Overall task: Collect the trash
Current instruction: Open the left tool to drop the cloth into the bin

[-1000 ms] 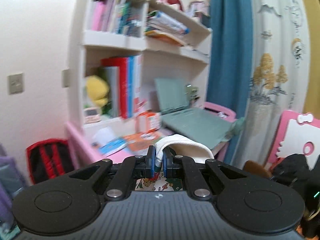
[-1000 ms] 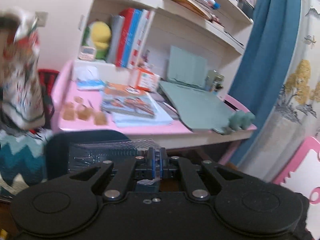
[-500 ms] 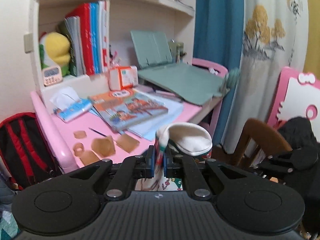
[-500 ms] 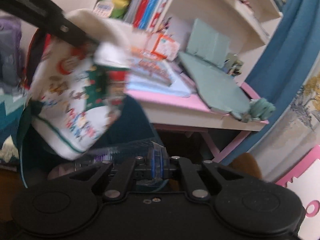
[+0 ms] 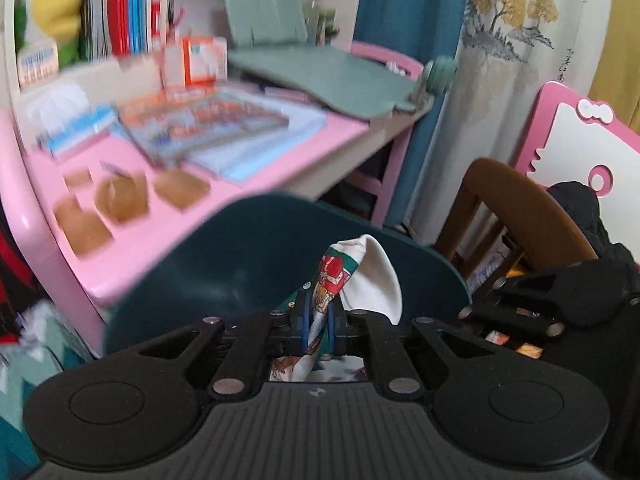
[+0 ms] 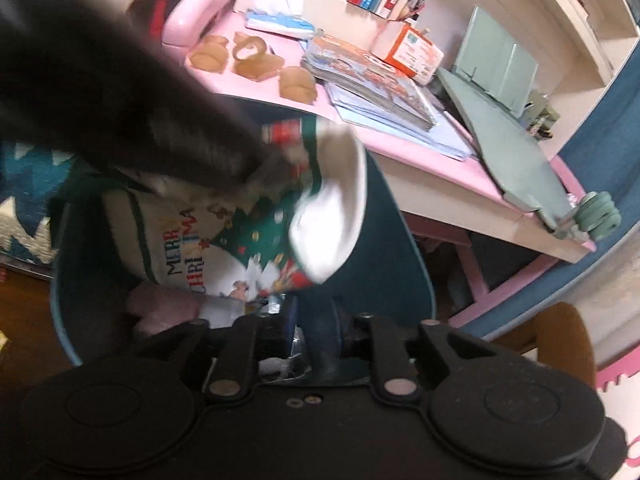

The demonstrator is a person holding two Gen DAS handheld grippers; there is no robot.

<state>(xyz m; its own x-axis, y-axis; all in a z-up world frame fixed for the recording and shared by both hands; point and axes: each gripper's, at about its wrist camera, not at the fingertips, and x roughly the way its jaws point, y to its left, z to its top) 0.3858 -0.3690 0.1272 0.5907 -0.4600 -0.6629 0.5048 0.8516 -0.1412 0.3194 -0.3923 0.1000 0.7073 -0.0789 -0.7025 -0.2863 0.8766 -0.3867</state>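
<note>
A white Christmas-print bag point(image 5: 372, 276) hangs over the dark teal chair, and my left gripper point(image 5: 318, 320) is shut on its rim. In the right wrist view the bag point(image 6: 192, 248) hangs with its white-lined mouth open; the left gripper point(image 6: 276, 156) is a black blur at its top edge. Just below the bag, my right gripper point(image 6: 313, 320) has its jaws opening. Only chair seat shows between them. A crinkled scrap of clear plastic point(image 6: 276, 304) lies beside the left finger. Several amber scraps point(image 6: 252, 52) lie on the pink desk point(image 6: 400, 148).
Stacked books point(image 6: 368, 76), an orange box point(image 6: 408, 48) and a green reading stand point(image 6: 508, 132) fill the desk. The teal chair point(image 6: 400, 240) stands in front of it. A brown wooden chair point(image 5: 520, 200), a pink board point(image 5: 576, 148) and curtains are to the right.
Both grippers have sunk and tipped down toward the teal chair. The bag has swung in front of the right camera. The right jaws, shut on clear plastic before, now stand apart.
</note>
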